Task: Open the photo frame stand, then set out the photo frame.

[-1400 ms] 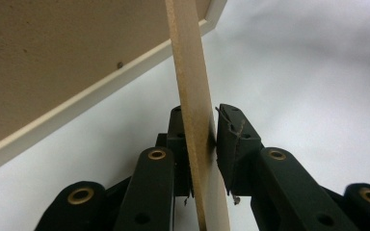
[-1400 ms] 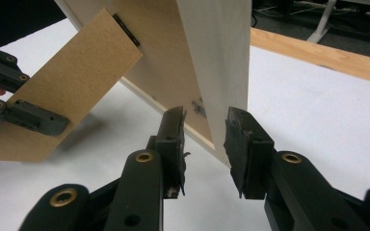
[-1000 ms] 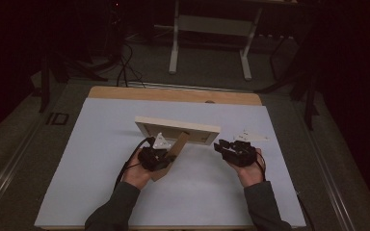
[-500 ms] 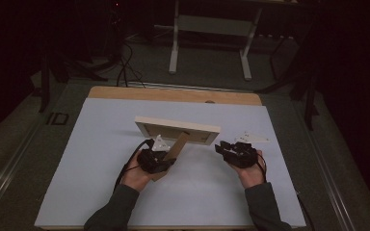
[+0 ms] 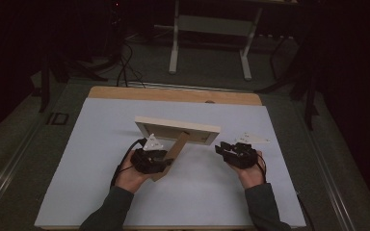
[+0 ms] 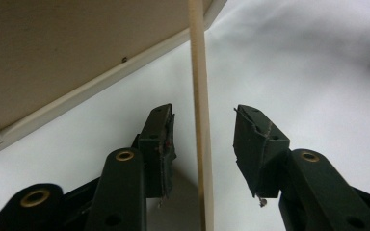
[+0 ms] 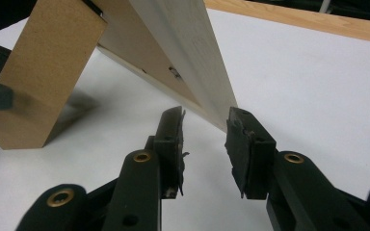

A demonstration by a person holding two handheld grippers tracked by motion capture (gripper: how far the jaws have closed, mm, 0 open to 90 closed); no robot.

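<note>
Right now the picture frame [image 5: 177, 129] stands near the middle of the white table [image 5: 91, 144], propped on its brown easel leg [image 5: 172, 155]; the left gripper [image 6: 203, 137] has its jaws narrowly parted either side of that leg's thin edge, gripping nothing; the right gripper [image 7: 205, 129] sits open at the frame's lower corner, one jaw about touching it. A nudge on the leg, I'd say, could fold it and drop the frame flat. No readable writing anywhere.

Picture frame [image 5: 177, 129]: pale wood, upright on the white table, back facing the person.
Stand [image 5: 173, 155]: brown board strut, slanting from the frame's back down to the table.
</note>
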